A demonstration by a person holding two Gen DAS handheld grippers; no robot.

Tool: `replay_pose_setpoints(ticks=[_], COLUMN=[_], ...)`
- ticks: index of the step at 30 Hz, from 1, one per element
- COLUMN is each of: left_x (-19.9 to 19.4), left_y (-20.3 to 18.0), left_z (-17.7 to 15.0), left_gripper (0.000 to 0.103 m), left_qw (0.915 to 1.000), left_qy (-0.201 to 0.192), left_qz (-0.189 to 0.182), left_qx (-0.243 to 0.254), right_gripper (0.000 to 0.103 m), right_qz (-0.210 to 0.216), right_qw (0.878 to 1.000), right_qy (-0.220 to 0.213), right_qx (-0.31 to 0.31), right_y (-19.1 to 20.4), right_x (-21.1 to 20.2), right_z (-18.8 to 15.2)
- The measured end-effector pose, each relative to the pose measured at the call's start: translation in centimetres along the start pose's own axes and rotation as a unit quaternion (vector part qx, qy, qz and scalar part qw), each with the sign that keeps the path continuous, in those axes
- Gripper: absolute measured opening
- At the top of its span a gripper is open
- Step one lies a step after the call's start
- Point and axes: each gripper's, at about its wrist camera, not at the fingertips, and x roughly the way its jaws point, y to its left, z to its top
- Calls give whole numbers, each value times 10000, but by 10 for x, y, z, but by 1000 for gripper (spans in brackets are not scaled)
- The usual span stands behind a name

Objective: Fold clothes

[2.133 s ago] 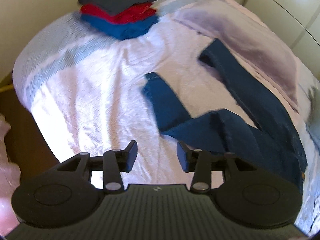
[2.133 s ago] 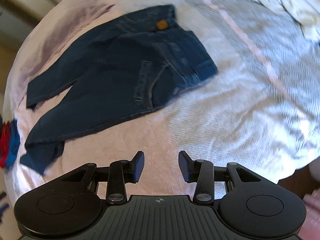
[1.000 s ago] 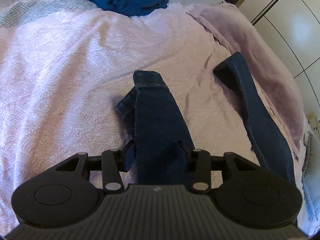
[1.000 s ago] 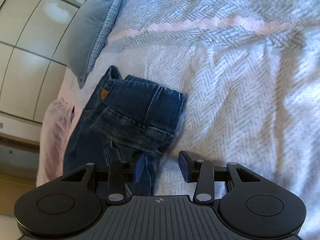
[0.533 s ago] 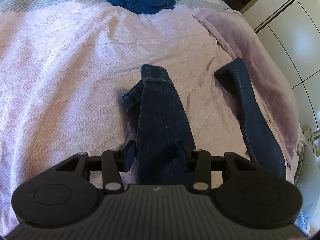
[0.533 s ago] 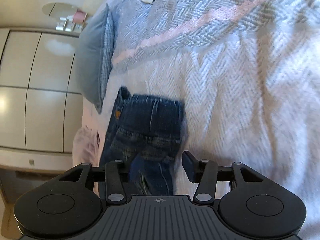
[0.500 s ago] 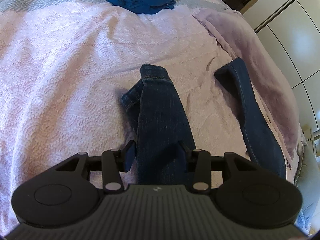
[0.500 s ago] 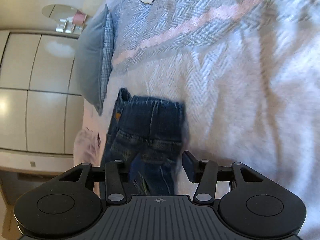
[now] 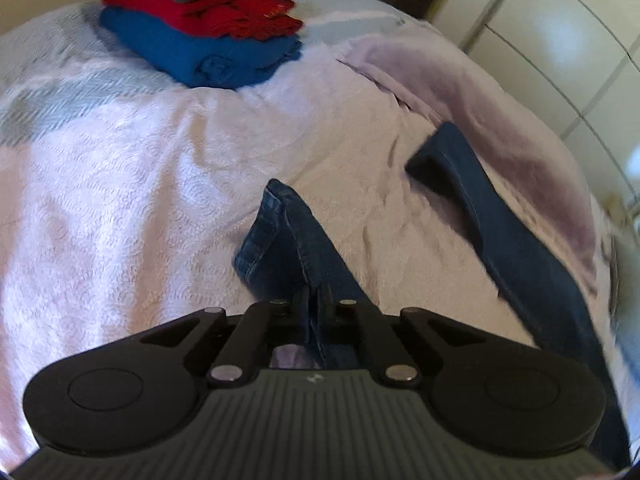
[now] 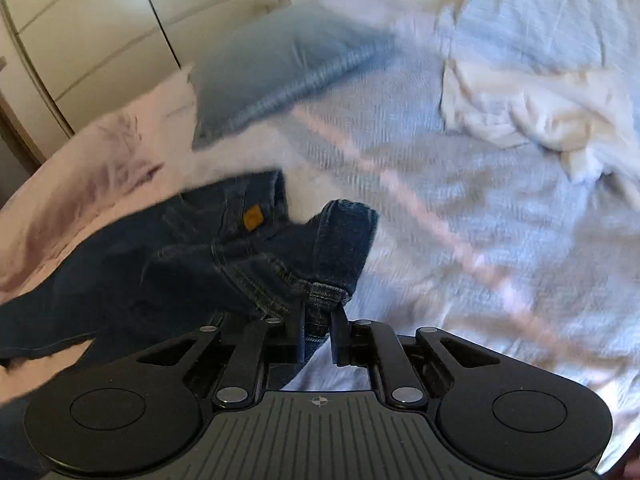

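Now the left gripper (image 9: 314,296) sits low over the bed (image 9: 132,184), pointing forward along one leg of the jeans (image 9: 296,248), its jaws clenched on that leg's denim. The pinched leg runs straight away from the gripper toward its hem, which is partly turned over and rests on the pale lilac bedspread. The other leg (image 9: 492,220) lies to the right, its long axis slanting from the lower right up toward the middle, hem end farthest from the gripper and well apart from the first leg. Beyond both, near the far edge of the bed, stands a stack of folded clothes (image 9: 204,36): blue at the bottom, red in the middle, grey on top.

The right gripper (image 10: 316,326) is likewise low and level, its jaws drawn in tight on the waistband corner of the jeans, the band (image 10: 320,280) bunched just ahead of them. A tan patch (image 10: 253,219) shows on the waist, and the rest of the denim trails off left. A blue-grey pillow (image 10: 280,64) lies beyond, and a crumpled cream garment (image 10: 532,108) lies at the right, apart from the jeans.
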Motion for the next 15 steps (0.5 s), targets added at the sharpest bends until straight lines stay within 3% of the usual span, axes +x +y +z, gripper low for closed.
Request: replay_pose_setpoints(ticks=[2, 3, 6, 11, 12, 13, 14, 15], left_x=[-1, -2, -2, 12, 17, 18, 17, 16], left_y=[5, 8, 18, 31, 31, 28, 23, 18], left_z=[-3, -5, -7, -3, -1, 3, 9, 14], left_gripper=[7, 7, 16, 15, 13, 5, 0, 0], left_qw=[9998, 9995, 9970, 9877, 9858, 9857, 9866, 9875], left_qy=[46, 65, 132, 234, 280, 279, 251, 222], left_qz=[-32, -57, -178, -419, -497, -572, -647, -722], left_qx=[-187, -317, -748, -1486, -1582, -1562, -1474, -1386], right_gripper=[49, 52, 53, 53, 52, 28, 12, 11], right_qz=[184, 276, 550, 991, 1056, 1100, 1128, 1091], right_qw=[9981, 9958, 9831, 9452, 9434, 9426, 9430, 9478], right_qy=[49, 73, 145, 255, 255, 304, 342, 341], right_qx=[583, 874, 1741, 3101, 3135, 3137, 3111, 2977], right_y=[-19, -29, -57, -103, -102, -101, -99, -95], right_x=[12, 18, 35, 64, 67, 69, 69, 65], right_z=[-8, -12, -24, -44, -45, -42, -39, -33])
